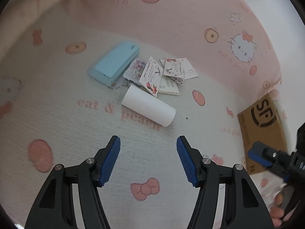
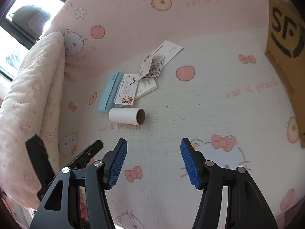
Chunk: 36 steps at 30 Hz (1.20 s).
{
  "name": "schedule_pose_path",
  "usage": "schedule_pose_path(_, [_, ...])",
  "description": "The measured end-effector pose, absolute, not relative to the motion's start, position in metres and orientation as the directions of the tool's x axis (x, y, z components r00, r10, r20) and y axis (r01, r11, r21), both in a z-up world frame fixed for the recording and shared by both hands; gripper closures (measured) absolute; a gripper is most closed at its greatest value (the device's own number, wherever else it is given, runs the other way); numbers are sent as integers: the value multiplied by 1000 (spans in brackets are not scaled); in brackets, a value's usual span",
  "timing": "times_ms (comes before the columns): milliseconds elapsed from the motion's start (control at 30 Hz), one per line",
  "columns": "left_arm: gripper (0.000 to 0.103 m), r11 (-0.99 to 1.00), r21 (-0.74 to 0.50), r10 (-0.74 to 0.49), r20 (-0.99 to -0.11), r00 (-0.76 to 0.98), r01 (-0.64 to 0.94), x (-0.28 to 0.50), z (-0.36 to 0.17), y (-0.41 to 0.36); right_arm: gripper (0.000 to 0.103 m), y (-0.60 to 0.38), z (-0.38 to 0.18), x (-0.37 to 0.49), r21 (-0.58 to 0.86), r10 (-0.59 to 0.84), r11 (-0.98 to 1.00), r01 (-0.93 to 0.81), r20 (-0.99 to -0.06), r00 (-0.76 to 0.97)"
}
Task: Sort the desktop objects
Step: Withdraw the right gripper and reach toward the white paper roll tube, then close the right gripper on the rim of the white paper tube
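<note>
On a bed sheet printed with peaches and bows lie a white paper roll (image 1: 148, 108) (image 2: 126, 116), a light blue flat box (image 1: 114, 63) (image 2: 110, 92) and a loose heap of printed cards (image 1: 162, 74) (image 2: 144, 76). My left gripper (image 1: 148, 145) hovers open above the sheet, just short of the roll, with nothing between its blue pads. My right gripper (image 2: 153, 147) is open and empty too, nearer than the roll and to its right. The right gripper's tip (image 1: 259, 153) shows at the left view's right edge.
A brown cardboard box (image 1: 264, 131) (image 2: 286, 43) with a black logo stands at the right. A pink patterned quilt (image 1: 171, 19) rises behind the objects, and a rolled pale duvet (image 2: 32, 99) lies along the left. A person's hand (image 1: 279, 208) holds the right gripper.
</note>
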<state>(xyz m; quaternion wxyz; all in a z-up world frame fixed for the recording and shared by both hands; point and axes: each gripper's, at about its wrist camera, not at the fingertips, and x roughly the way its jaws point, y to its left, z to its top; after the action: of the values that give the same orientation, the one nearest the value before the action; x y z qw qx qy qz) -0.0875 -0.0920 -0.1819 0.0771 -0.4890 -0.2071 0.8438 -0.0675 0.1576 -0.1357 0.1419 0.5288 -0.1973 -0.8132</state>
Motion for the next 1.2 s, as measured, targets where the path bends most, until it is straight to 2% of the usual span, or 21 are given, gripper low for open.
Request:
schedule_pose_path(200, [37,-905,-419,322,-786,-528,72,-104,-198,-97,47,154,-163,-85,527,-470,-848,-52,-794,-386])
schedule_pose_path(400, [37,-923,-377,273,-771,-575,68,-128,-206,-105,47,127,-190,-105,535,-493,-845,-30,-799,-345])
schedule_pose_path(567, [37,-928,-367,260,-752,-606,57,-148,-205,-110,47,109,-208,-125,596,-552,-802,-42,-765,-331])
schedule_pose_path(700, [37,-920,-385,273,-753,-598,66,-162,-213,-112,47,104,-214,-137,627,-573,-777,-62,-744,-345])
schedule_pose_path(900, [38,-867,-481,320,-740,-592,133,-170,-228,-117,47,103,-228,-145,655,-583,-745,-122,-730,-356])
schedule_pose_path(933, [38,-848,-509,336,-733,-592,148,-169,-231,-119,48,103,-232,-147,662,-589,-736,-139,-728,-352])
schedule_pose_path(1000, [39,-819,-548,362,-722,-590,168,-168,-235,-123,62,103,-239,-149,688,-610,-707,-165,-711,-349])
schedule_pose_path(1033, [40,-810,-559,368,-720,-588,177,-168,-237,-124,64,102,-242,-149,701,-622,-690,-178,-701,-350])
schedule_pose_path(1133, [52,-820,-544,354,-727,-588,179,-168,-237,-123,71,98,-250,-153,723,-643,-663,-192,-682,-348])
schedule_pose_path(1200, [55,-829,-533,348,-728,-590,168,-168,-236,-122,80,94,-253,-155,729,-650,-657,-192,-677,-345])
